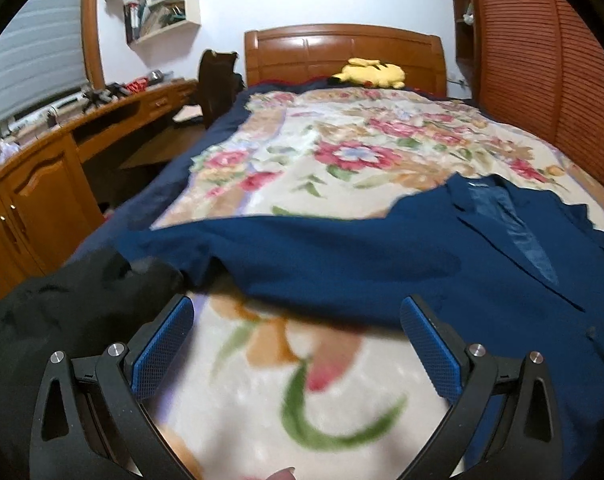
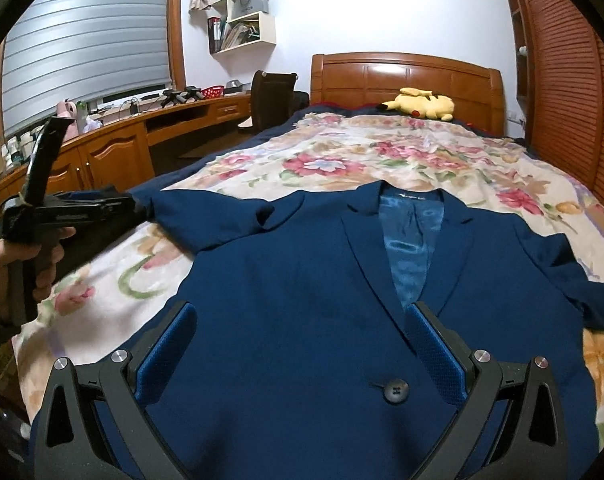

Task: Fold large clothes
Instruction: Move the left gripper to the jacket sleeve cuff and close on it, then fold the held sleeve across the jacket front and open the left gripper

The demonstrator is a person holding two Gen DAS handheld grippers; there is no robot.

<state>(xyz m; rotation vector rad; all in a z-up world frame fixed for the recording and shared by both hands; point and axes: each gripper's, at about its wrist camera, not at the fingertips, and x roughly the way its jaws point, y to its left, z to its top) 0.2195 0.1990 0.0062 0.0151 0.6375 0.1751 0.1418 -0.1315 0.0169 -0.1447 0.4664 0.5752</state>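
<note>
both grippers gape empty, the left gripper (image 1: 296, 354) near the sleeve (image 2: 206, 220) and the right gripper (image 2: 300, 354) over the navy blazer (image 2: 302, 280) lying front-up on the floral blanket (image 2: 382, 152), so the left should pinch the cuff and fold it across the chest.

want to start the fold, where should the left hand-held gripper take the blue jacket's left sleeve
Probably at the sleeve cuff end, coming from the left bed edge: it lies flat, stretched outward from the jacket, and the open left hand-held gripper is near it already.
</note>
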